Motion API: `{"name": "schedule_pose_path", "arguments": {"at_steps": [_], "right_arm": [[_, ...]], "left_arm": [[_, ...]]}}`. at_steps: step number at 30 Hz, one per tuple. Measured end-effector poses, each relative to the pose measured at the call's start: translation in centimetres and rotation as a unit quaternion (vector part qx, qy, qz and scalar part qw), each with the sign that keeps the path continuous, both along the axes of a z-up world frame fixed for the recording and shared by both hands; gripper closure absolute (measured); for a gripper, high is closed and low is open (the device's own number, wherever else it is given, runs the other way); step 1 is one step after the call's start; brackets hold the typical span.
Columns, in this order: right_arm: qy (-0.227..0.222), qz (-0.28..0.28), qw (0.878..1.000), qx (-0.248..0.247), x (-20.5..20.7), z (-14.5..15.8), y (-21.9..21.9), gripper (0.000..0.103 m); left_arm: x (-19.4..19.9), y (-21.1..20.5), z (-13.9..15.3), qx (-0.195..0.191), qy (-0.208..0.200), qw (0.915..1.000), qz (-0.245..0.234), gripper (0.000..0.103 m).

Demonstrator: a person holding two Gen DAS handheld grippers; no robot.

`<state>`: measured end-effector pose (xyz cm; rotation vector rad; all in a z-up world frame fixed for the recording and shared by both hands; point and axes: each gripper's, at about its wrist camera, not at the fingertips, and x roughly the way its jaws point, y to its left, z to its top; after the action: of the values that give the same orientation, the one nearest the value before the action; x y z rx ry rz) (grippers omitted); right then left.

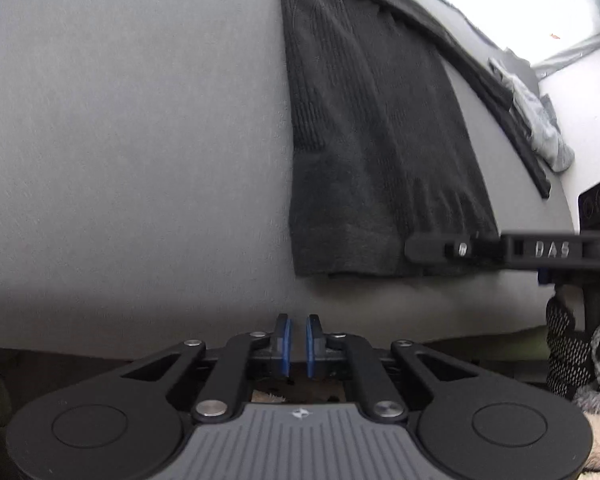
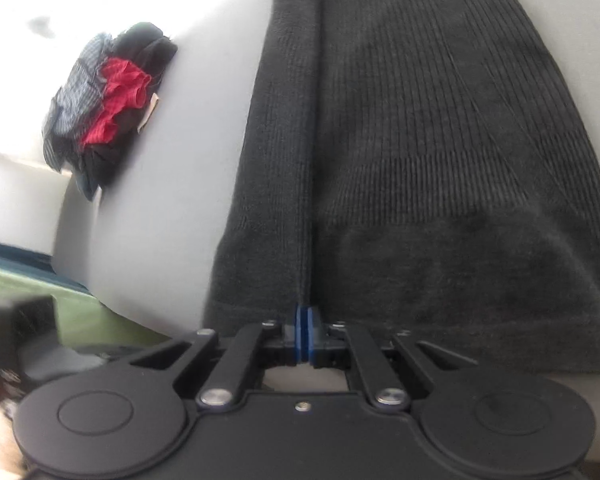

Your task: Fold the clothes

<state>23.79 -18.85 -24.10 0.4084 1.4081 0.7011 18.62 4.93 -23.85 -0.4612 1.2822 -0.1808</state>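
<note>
A dark grey ribbed knit garment (image 1: 372, 128) lies flat on the pale grey table (image 1: 132, 140), running away from me. My left gripper (image 1: 298, 334) hovers at the table's near edge, left of the garment's hem, its blue pads slightly apart and holding nothing. My right gripper (image 1: 420, 249) reaches in from the right onto the hem's right corner. In the right wrist view the right gripper (image 2: 304, 318) is shut on the garment's (image 2: 440, 152) bottom hem at a lengthwise fold.
A heap of crumpled clothes (image 2: 108, 100), red, dark and checked, lies at the table's far left in the right wrist view. A light grey garment (image 1: 540, 124) lies near the table's right edge. A gloved hand (image 1: 572, 352) holds the right gripper.
</note>
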Motion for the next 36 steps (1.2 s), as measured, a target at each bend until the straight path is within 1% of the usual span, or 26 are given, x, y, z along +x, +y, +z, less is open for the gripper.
{"name": "schedule_pose_path", "arguments": {"at_steps": [1,2,3,5,6,7,8,9,10,11,12,13,15,18,19,20,22,24,27,31,34,36], "right_arm": [[-0.003,0.01,1.0,-0.008,0.4,0.1,-0.4,0.093],[-0.006,0.016,1.0,-0.012,0.6,0.2,-0.9,0.088],[-0.008,0.02,1.0,-0.016,0.7,0.2,-1.3,0.085],[-0.011,0.022,1.0,-0.019,0.8,0.6,-2.5,0.068],[-0.016,0.012,1.0,-0.016,0.8,1.0,-3.4,0.064],[-0.027,-0.003,1.0,-0.014,0.9,1.4,-4.4,0.055],[-0.038,-0.018,0.999,-0.012,1.0,1.8,-5.5,0.049],[-0.052,-0.039,0.998,-0.009,1.0,2.1,-7.1,0.047],[-0.063,-0.065,0.996,0.0,1.4,2.4,-8.3,0.04],[-0.069,-0.089,0.994,0.013,1.8,2.6,-9.4,0.027],[-0.074,-0.115,0.99,0.024,2.4,2.5,-10.3,0.021],[-0.078,-0.14,0.987,0.028,2.8,2.5,-11.3,0.015],[-0.085,-0.188,0.978,0.032,3.8,2.5,-12.6,0.015],[-0.102,-0.246,0.963,0.032,4.7,2.2,-15.0,0.013],[-0.108,-0.264,0.958,0.03,5.4,2.1,-15.2,0.01],[-0.113,-0.283,0.952,0.027,6.3,1.9,-15.2,0.005],[-0.134,-0.313,0.94,0.009,8.1,1.8,-14.9,0.005],[-0.159,-0.329,0.931,-0.013,9.7,2.1,-15.5,0.005],[-0.189,-0.345,0.919,-0.039,12.6,2.5,-17.0,0.005],[-0.191,-0.365,0.909,-0.067,17.3,1.9,-19.5,0.005],[-0.192,-0.391,0.895,-0.099,21.0,0.8,-20.4,0.006],[-0.189,-0.407,0.884,-0.13,23.2,0.0,-20.9,0.01]], "left_arm": [[0.1,0.2,0.5,0.001,-0.011,0.9999,0.002,0.09],[0.2,0.4,1.1,0.002,-0.022,0.9997,0.005,0.087],[0.4,0.6,1.6,0.004,-0.031,0.9995,0.006,0.081],[0.9,0.7,2.6,0.008,-0.048,0.9988,0.007,0.075],[1.2,0.6,3.1,0.015,-0.056,0.9983,0.006,0.069],[1.7,0.3,3.4,0.025,-0.065,0.9976,0.003,0.062],[2.1,-0.1,3.8,0.035,-0.073,0.9967,0.0,0.059],[2.6,-0.4,3.9,0.042,-0.079,0.996,-0.001,0.054],[3.3,-0.7,4.1,0.044,-0.083,0.9956,0.0,0.048],[3.9,-1.0,4.2,0.045,-0.086,0.9952,0.001,0.045],[4.6,-1.3,4.3,0.045,-0.087,0.9952,0.002,0.041],[5.3,-1.7,4.6,0.043,-0.093,0.9947,-0.003,0.041],[6.7,-2.4,5.3,0.04,-0.106,0.9935,-0.011,0.039],[8.4,-2.6,6.3,0.034,-0.127,0.9913,-0.002,0.026],[9.0,-2.6,6.4,0.032,-0.131,0.9908,0.002,0.026],[9.8,-2.6,6.3,0.033,-0.13,0.9909,0.008,0.026],[11.2,-2.7,6.0,0.041,-0.13,0.9904,0.024,0.026],[12.5,-3.0,5.9,0.051,-0.14,0.9879,0.042,0.023],[14.7,-2.7,5.6,0.049,-0.15,0.9859,0.057,0.016],[18.6,-2.2,5.2,0.066,-0.153,0.9839,0.063,0.015],[22.5,-2.1,4.9,0.074,-0.15,0.9832,0.073,0.015],[25.5,-2.0,4.6,0.08,-0.146,0.9823,0.085,0.015]]}}
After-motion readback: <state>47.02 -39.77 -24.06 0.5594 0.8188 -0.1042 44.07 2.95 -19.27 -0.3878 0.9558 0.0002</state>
